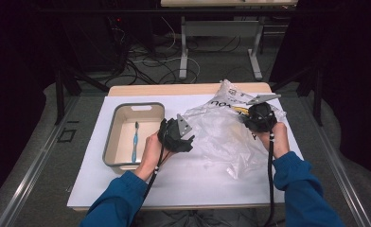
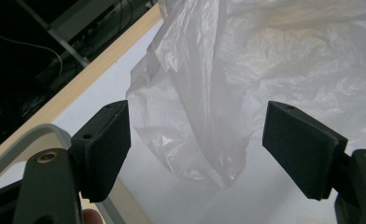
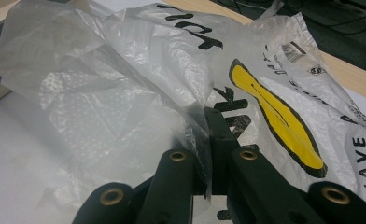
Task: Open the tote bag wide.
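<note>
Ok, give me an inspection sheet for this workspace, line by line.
Surface: white sheet over a wooden table.
Job's things: crumpled clear plastic bag with black print and a yellow mark, lying on the sheet.
Clutter: grey bin at left, holding a blue toothbrush.
Grippers: left hand-held gripper open, a fold of bag hanging between its jaws; right hand-held gripper shut on the bag's film.
Cables: one trails from each gripper toward the person; loose wires on the floor beyond the table.
Surroundings: dark curtains, grey table legs behind.
</note>
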Available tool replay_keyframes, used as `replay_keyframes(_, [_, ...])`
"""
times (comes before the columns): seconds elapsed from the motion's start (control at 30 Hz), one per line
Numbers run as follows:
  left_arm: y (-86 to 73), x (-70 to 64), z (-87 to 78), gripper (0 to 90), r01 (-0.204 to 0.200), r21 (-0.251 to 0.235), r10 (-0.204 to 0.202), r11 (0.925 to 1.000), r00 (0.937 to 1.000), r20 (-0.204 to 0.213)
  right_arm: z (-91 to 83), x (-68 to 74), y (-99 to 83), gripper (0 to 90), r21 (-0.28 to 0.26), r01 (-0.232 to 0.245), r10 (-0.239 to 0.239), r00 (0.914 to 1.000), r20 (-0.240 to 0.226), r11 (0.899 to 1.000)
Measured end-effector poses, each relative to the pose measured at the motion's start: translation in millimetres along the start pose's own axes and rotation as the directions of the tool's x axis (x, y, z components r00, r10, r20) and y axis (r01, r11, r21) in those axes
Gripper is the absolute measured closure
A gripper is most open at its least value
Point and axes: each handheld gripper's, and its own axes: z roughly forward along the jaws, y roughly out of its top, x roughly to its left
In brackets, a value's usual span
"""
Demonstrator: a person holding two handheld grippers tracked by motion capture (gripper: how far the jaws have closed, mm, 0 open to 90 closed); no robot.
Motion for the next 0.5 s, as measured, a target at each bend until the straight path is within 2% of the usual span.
replay_keyframes(0.1, [-1.2, -1.0, 2.3, 39.8, 0.004, 0.031, -0.004, 0.9995, 1.0000, -0.003, -1.4, -0.7, 0.1, 90.0, -0.011, 0.003, -0.003, 1.0000, 0.003, 1.000])
replay_keyframes(0.27, [-4.7, 3.5, 6.9, 72.9, 0.027, 0.022, -0.027, 0.9994, 0.9996, -0.004, -5.0, 0.2, 1.4, 90.0, -0.023, 0.011, -0.010, 0.9999, 0.012, 1.000])
replay_keyframes(0.3, [-5.0, 5.3, 8.3, 77.2, 0.033, 0.022, -0.033, 0.9992, 0.9994, -0.004, -7.1, 1.0, 2.2, 90.0, -0.028, 0.009, -0.009, 0.9999, 0.013, 1.000])
replay_keyframes(0.4, [-4.4, 8.9, 11.5, 86.7, 0.048, 0.011, -0.047, 0.9988, 0.9988, -0.011, -14.8, 4.7, 5.9, 90.0, -0.051, 0.019, -0.018, 0.9994, 0.029, 0.998])
replay_keyframes(0.5, [-1.9, 10.1, 13.9, 89.2, 0.056, -0.011, -0.056, 0.9984, 0.9982, -0.019, -22.3, 8.6, 9.3, 90.0, -0.070, 0.026, -0.024, 0.9992, 0.031, 0.997])
